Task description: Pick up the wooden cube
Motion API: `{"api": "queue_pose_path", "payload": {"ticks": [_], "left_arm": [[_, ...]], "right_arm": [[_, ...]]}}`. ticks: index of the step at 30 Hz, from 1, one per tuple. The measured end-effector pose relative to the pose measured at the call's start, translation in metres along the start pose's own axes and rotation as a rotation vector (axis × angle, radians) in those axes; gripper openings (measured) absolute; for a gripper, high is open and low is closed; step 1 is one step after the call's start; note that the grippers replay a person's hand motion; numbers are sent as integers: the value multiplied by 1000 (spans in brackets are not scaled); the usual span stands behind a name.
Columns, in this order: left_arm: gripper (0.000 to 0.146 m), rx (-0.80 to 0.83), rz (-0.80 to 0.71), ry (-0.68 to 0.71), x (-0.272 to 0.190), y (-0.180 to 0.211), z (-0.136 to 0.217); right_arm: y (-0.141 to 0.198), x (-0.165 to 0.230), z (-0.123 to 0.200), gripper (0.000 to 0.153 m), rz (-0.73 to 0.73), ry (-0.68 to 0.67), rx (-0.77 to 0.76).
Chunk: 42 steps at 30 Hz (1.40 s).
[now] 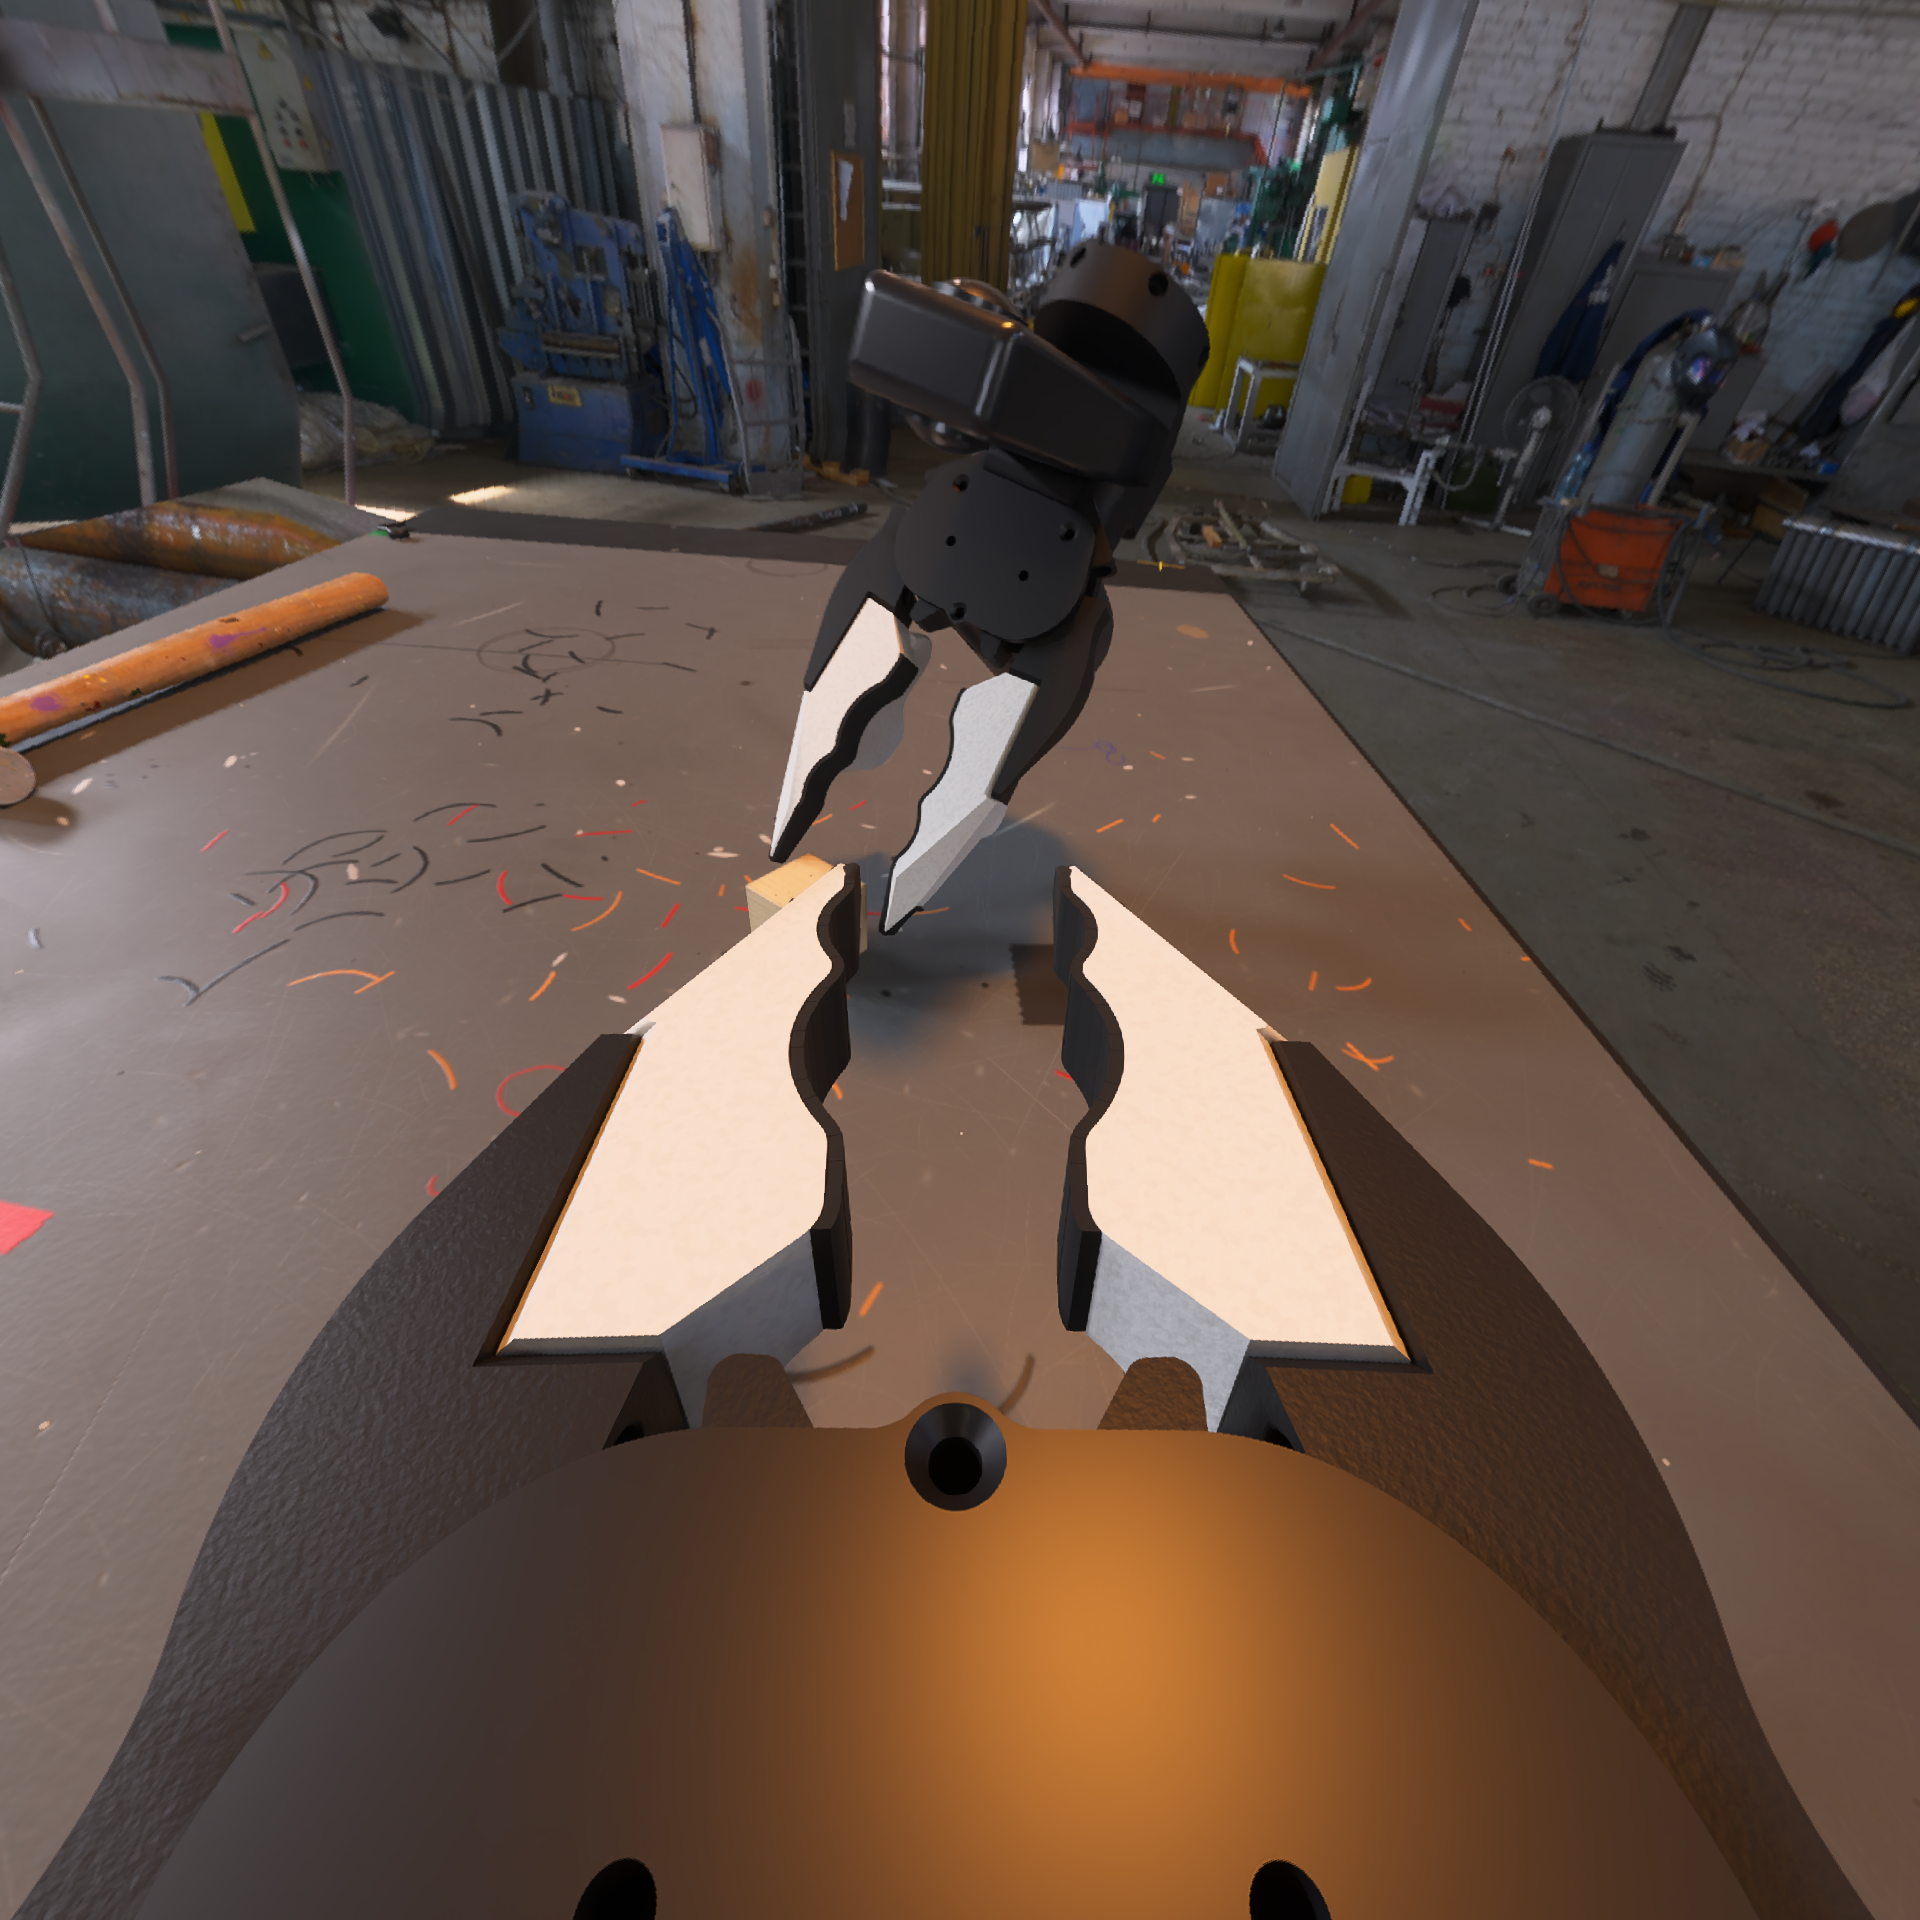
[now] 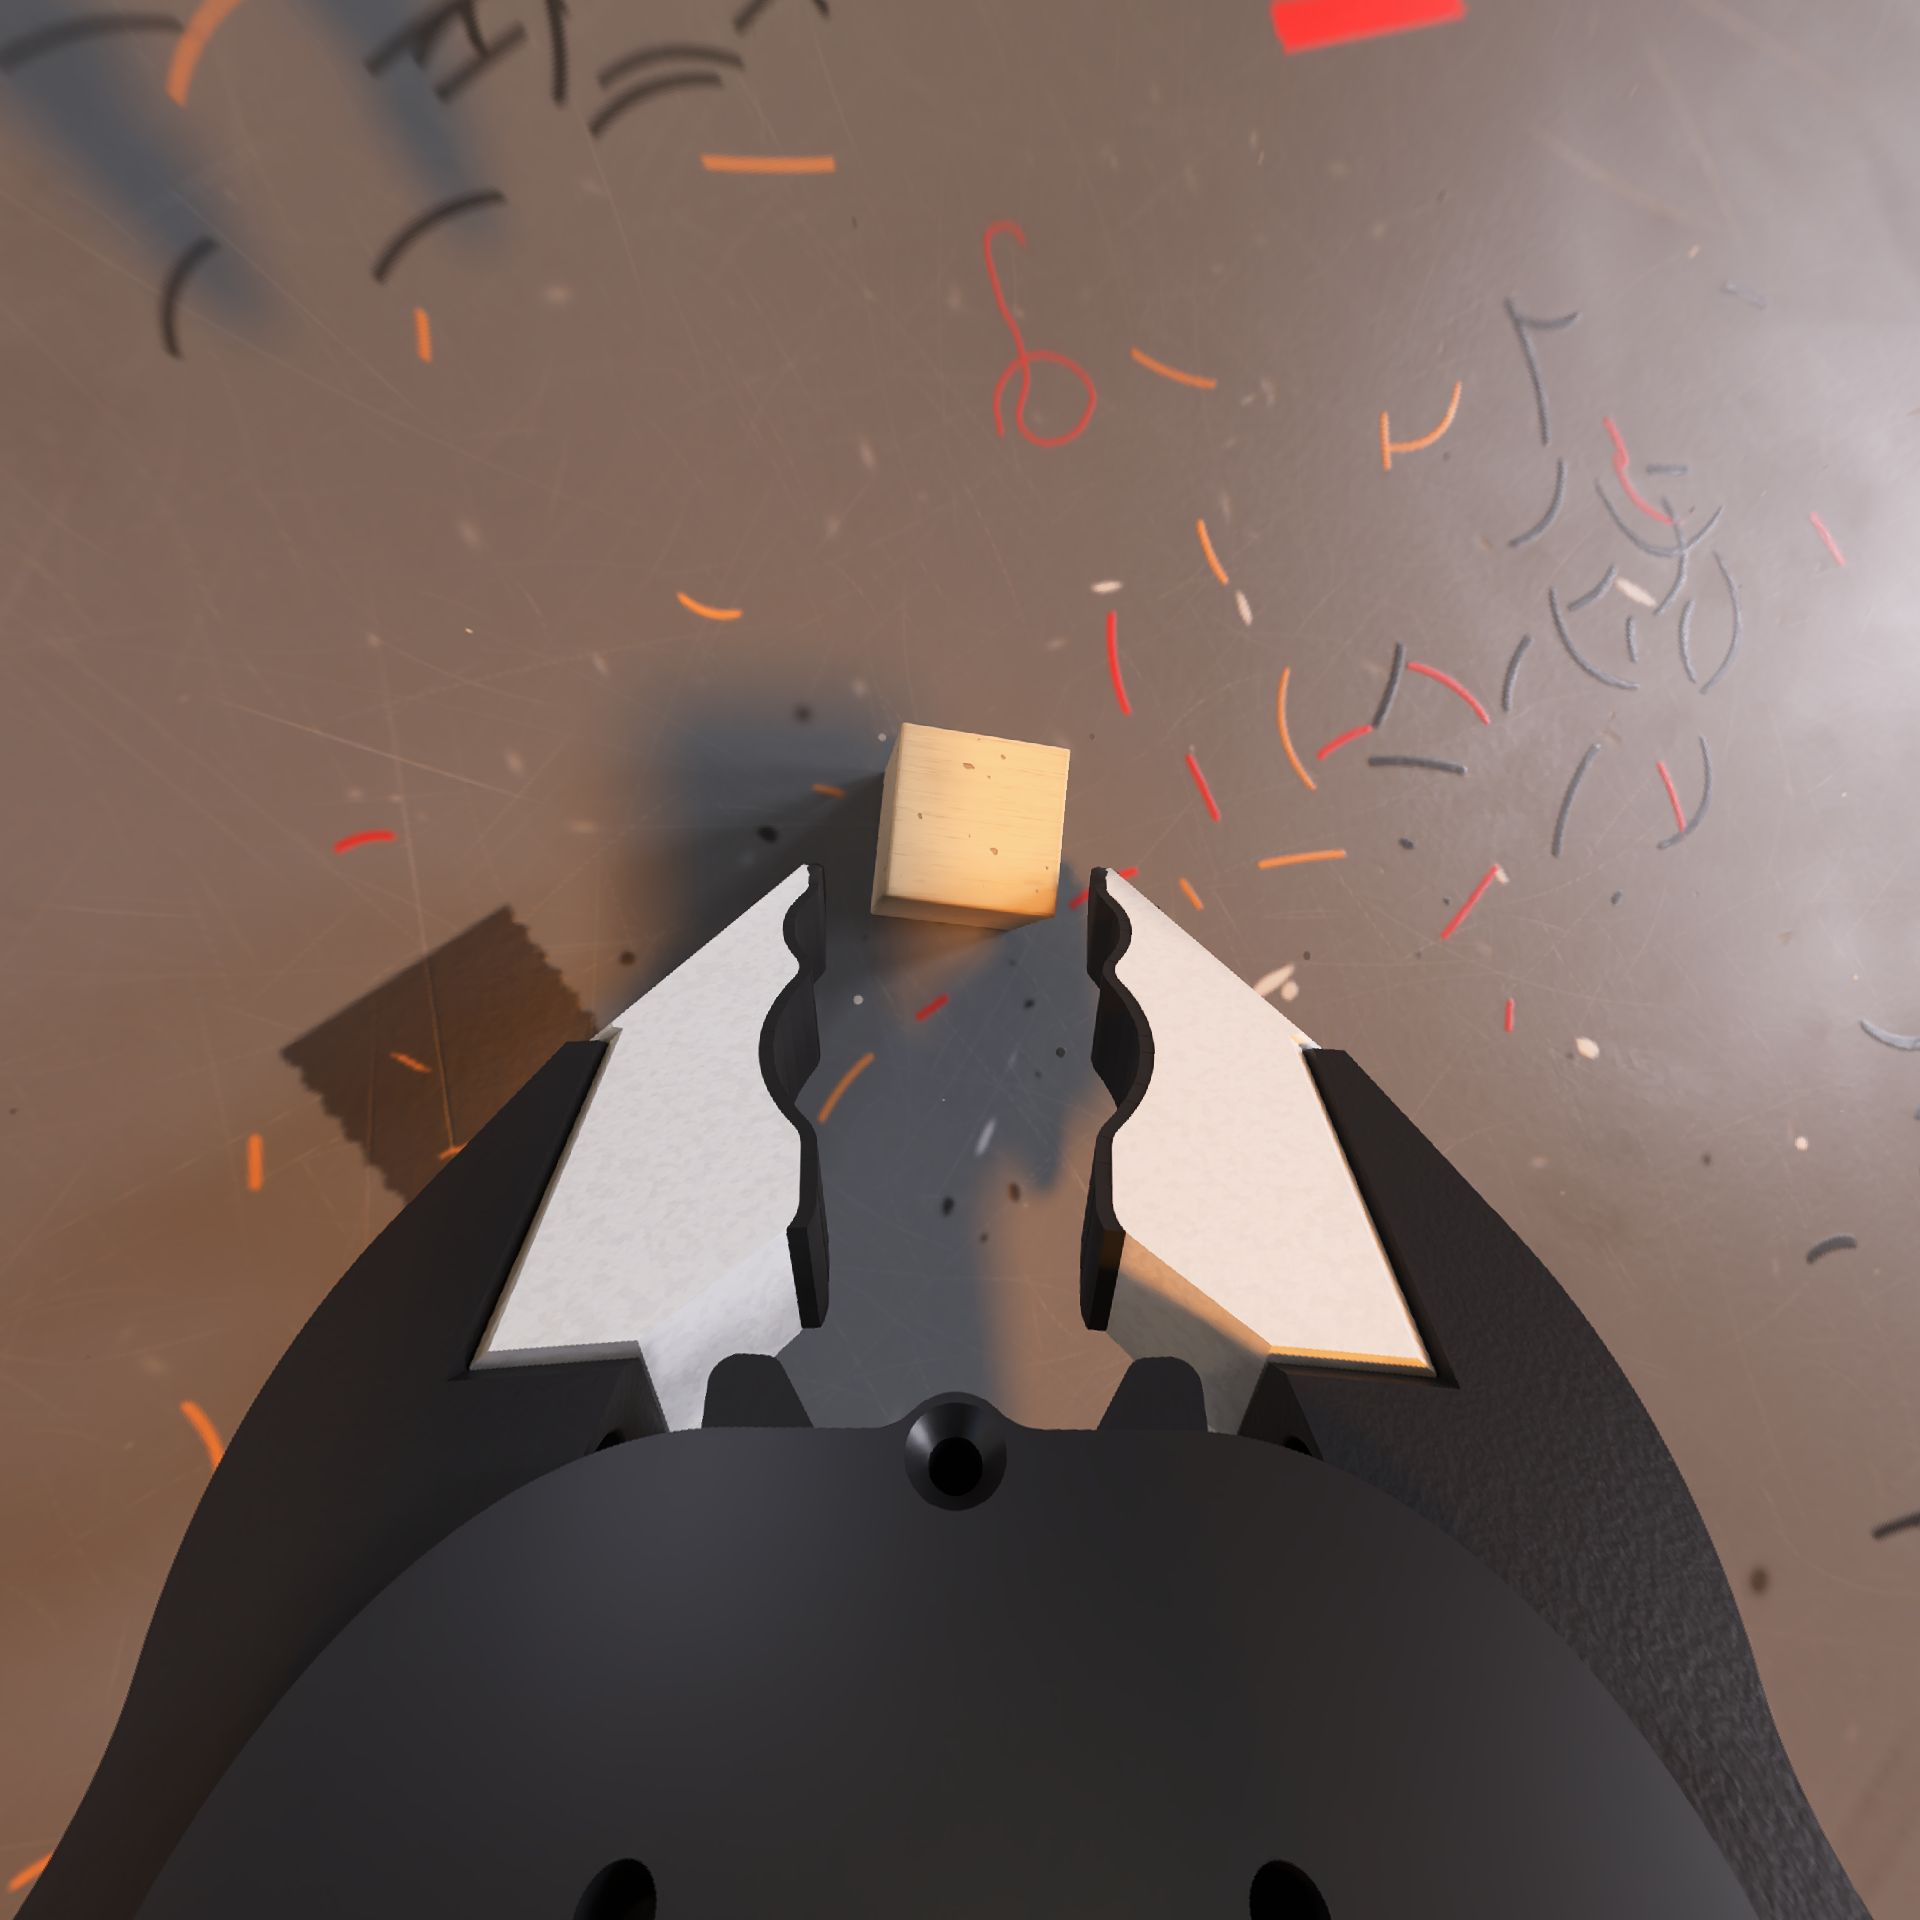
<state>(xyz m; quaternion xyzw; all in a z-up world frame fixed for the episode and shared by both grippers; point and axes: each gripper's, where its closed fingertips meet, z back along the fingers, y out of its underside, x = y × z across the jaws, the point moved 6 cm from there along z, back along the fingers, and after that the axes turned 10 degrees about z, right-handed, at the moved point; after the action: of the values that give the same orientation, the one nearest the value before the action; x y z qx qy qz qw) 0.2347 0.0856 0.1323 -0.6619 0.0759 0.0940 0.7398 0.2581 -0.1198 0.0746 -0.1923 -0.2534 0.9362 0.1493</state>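
Observation:
The wooden cube (image 2: 974, 824) is small and pale, and sits on the brown table top. In the right wrist view it lies just beyond my right gripper's (image 2: 953, 888) open fingertips, centred on the gap, not touched. In the left wrist view the cube (image 1: 781, 894) shows partly behind my left gripper's left fingertip. My left gripper (image 1: 958, 883) is open and empty, low over the table. The right gripper (image 1: 844, 888) shows there too, black, tilted down from above, its open tips either side of the cube.
The brown table (image 1: 416, 1039) is covered with small red, orange and black scribble marks. A wooden rod (image 1: 197, 649) lies at its far left edge. The table's right edge (image 1: 1455, 883) drops to a workshop floor with machines beyond.

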Motion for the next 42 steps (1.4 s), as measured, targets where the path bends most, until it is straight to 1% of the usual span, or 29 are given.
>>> {"api": "queue_pose_path", "payload": {"ticks": [2, 7, 14, 17, 18, 19, 20, 23, 25, 26, 28, 29, 32, 35, 39, 42], "left_arm": [[37, 21, -6, -4, 0, 2, -2], [37, 63, -13, -10, 1, 7, -5], [37, 92, -18, -11, 1, 11, -8], [36, 100, -23, -13, 0, 12, -8], [37, 97, -23, -14, 0, 12, -8], [37, 92, -22, -14, 0, 11, -7], [37, 83, -19, -15, 1, 11, -7], [37, 43, -1, -9, 2, 7, -4], [37, 9, 11, 2, 1, 4, -3], [37, -9, 17, 10, 1, 2, -2], [37, -39, 29, 24, -1, -1, 0], [37, -50, 31, 28, -1, -3, 1], [37, -79, 37, 33, -2, -6, 3], [37, -104, 48, 39, -1, -8, 5], [37, -117, 50, 44, -2, -10, 6], [37, -122, 46, 50, -4, -11, 4]], "right_arm": [[-3, 0, -6, 50, 8, -5, 67], [-6, -1, -12, 49, -9, -21, 165], [-7, -3, -15, 43, -52, -17, 194], [-8, -5, -14, 39, -86, -15, 162], [-11, -6, -10, 36, -97, -16, 115], [-16, -8, -3, 33, -117, -17, 41], [-23, -9, 7, 32, -136, -18, -55], [-45, -13, 44, 32, -179, -23, -436], [-56, -8, 67, 32, -160, -53, -725], [-60, -4, 75, 32, -155, -88, -843], [-63, 2, 82, 32, -159, -147, -1015], [-64, 3, 83, 32, -164, -164, -1074], [-63, 6, 77, 32, -208, -203, -1195], [-64, 11, 69, 32, -244, -242, -1270], [-69, 18, 64, 32, -242, -272, -1280], [-73, 23, 60, 32, -232, -269, -1261]]}}
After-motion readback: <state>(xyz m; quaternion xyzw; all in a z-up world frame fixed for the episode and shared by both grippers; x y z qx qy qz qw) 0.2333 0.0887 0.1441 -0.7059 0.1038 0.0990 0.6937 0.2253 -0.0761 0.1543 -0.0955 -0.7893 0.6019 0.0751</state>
